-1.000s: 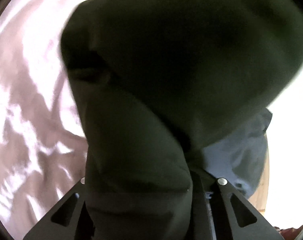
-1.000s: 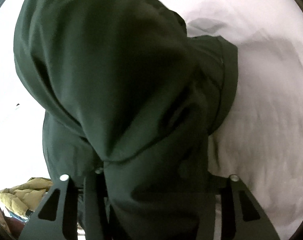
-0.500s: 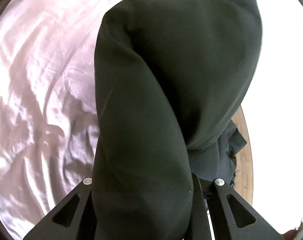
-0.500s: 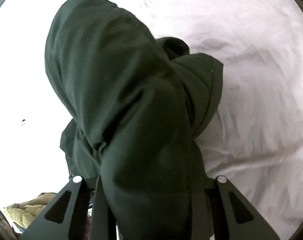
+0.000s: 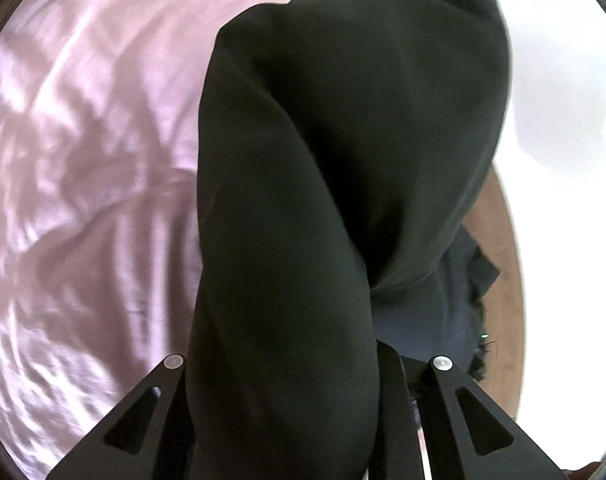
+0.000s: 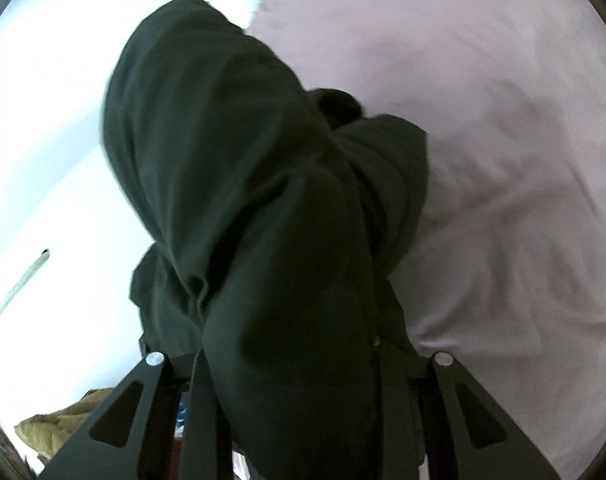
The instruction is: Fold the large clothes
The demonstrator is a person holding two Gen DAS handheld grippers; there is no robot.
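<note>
A large dark green garment (image 5: 343,140) hangs bunched over my left gripper (image 5: 299,384) and fills the middle of the left wrist view. Its cloth runs down between the black fingers (image 5: 143,420) and hides their tips; the jaws are opening a little with the cloth still pinched. In the right wrist view the same garment (image 6: 223,160) drapes in thick folds over my right gripper (image 6: 299,384), which is shut on a wad of it. Both grippers hold it lifted above the pale pink bedsheet (image 5: 83,160).
The wrinkled pink sheet (image 6: 503,160) spreads to the right in the right wrist view. A brown wooden surface (image 5: 499,240) and dark blue cloth (image 5: 435,312) show beyond the bed's edge. An olive garment (image 6: 63,428) lies low at the left. Bright white wall fills the background.
Both grippers have risen and moved across the bed with the garment. More of the sheet now shows, and the hanging cloth looks narrower and further off the bed.
</note>
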